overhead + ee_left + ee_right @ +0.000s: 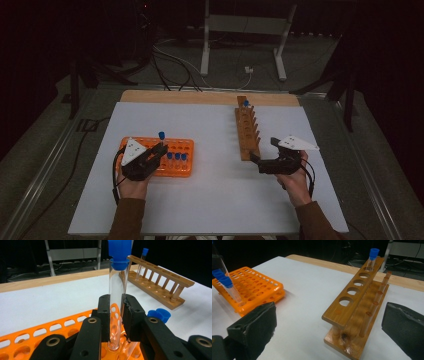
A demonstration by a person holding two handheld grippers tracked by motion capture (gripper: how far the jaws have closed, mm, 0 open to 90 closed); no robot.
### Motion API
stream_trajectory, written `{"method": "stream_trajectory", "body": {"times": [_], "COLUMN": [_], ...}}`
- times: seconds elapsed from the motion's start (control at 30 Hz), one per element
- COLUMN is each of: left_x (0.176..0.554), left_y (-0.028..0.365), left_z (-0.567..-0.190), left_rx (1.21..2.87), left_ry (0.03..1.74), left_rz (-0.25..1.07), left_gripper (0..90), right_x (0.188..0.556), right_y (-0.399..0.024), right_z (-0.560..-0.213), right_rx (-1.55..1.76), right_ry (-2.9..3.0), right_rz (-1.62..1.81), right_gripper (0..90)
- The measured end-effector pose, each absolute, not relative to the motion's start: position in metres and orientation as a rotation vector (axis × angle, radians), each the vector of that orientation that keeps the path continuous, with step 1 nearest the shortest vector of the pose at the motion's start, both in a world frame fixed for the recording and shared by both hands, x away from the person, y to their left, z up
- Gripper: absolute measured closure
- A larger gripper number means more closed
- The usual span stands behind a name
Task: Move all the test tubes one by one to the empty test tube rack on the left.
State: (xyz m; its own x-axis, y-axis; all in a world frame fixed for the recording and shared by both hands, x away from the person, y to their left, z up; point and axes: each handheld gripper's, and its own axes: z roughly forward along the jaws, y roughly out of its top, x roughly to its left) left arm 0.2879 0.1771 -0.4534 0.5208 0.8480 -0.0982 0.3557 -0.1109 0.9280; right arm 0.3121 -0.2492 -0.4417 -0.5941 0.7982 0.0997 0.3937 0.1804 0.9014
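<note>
Jaws, your left gripper [116, 317]: clamped on blue-capped tube [116, 297] over orange rack [50, 327]. Right gripper [327, 325]: jaws wide apart, facing wooden rack [354, 302].

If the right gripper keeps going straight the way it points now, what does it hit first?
Most likely the near end of the wooden rack, which sits just ahead between the open jaws of the right gripper; the exact gap is hard to judge.

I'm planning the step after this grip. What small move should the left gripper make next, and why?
Probably lift straight up. The left gripper is shut on the clear glass tube with a blue cap, whose bottom still sits in a hole of the orange plastic rack. A vertical lift would free it before carrying it toward the wooden rack, which has empty holes.
</note>
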Motion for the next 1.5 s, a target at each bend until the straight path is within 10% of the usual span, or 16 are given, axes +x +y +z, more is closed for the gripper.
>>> {"method": "stream_trajectory", "body": {"times": [1.5], "left_x": [0.282], "left_y": [0.176], "left_z": [-0.487], "left_rx": [1.978], "left_ry": [1.105], "left_rz": [0.530], "left_gripper": [78.3], "right_x": [0.309], "right_y": [-0.252], "right_z": [-0.445], "right_rx": [1.122], "right_ry": [2.079], "right_rz": [1.408], "right_gripper": [0.0]}}
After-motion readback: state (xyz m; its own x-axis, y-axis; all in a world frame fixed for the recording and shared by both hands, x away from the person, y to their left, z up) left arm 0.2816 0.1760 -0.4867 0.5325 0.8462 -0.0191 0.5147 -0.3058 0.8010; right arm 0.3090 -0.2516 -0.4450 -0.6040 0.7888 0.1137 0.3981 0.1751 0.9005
